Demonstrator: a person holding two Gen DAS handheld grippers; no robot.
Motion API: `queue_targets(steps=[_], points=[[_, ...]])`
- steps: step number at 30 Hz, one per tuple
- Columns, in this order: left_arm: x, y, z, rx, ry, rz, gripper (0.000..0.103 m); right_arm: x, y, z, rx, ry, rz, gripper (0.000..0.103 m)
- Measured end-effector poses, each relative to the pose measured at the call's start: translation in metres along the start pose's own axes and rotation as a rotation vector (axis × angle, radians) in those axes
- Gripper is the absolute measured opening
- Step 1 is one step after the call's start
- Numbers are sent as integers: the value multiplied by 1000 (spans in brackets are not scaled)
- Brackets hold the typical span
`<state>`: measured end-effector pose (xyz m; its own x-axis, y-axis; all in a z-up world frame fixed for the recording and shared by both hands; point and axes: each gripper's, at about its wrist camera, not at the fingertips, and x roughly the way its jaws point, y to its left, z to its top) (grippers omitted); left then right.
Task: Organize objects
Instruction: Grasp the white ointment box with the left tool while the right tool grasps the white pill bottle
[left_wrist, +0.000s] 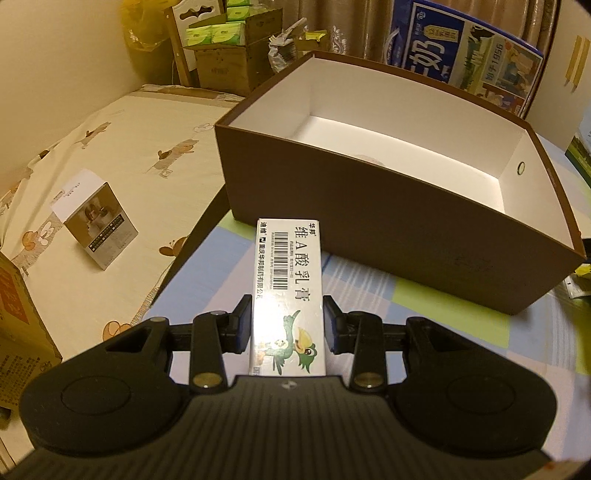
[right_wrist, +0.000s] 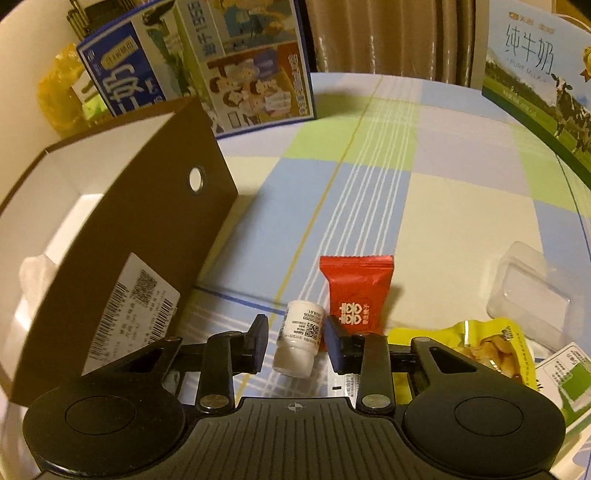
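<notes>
My left gripper (left_wrist: 287, 301) is shut on a long white ointment box (left_wrist: 288, 280) with a barcode and a green parrot print, held just in front of the near wall of an open brown box (left_wrist: 369, 240) with a white inside. In the right wrist view my right gripper (right_wrist: 296, 320) stands open around a small white bottle (right_wrist: 299, 339) lying on the checked tablecloth, with a gap on its left side. The brown box (right_wrist: 147, 206) stands to the left of it. A pale object (right_wrist: 33, 273) lies inside the box, partly hidden.
A red candy packet (right_wrist: 356, 291), a yellow snack packet (right_wrist: 480, 343) and a clear plastic tray (right_wrist: 532, 295) lie right of the bottle. Milk cartons (right_wrist: 535, 74) and a blue carton (right_wrist: 221, 66) stand behind. A small grey box (left_wrist: 98, 225) sits on the bed at left.
</notes>
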<state>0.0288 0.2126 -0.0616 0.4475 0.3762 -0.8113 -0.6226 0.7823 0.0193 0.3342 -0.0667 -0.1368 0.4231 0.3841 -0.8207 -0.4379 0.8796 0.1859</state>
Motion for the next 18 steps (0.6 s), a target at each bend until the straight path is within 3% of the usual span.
queue_targets(steps=[3, 18], points=[[0, 7, 3, 0, -3, -1, 33, 9, 5, -2, -15, 12, -17, 25], [-17, 33, 24, 25, -72, -13, 33, -8, 35, -13, -75, -16, -38, 24]])
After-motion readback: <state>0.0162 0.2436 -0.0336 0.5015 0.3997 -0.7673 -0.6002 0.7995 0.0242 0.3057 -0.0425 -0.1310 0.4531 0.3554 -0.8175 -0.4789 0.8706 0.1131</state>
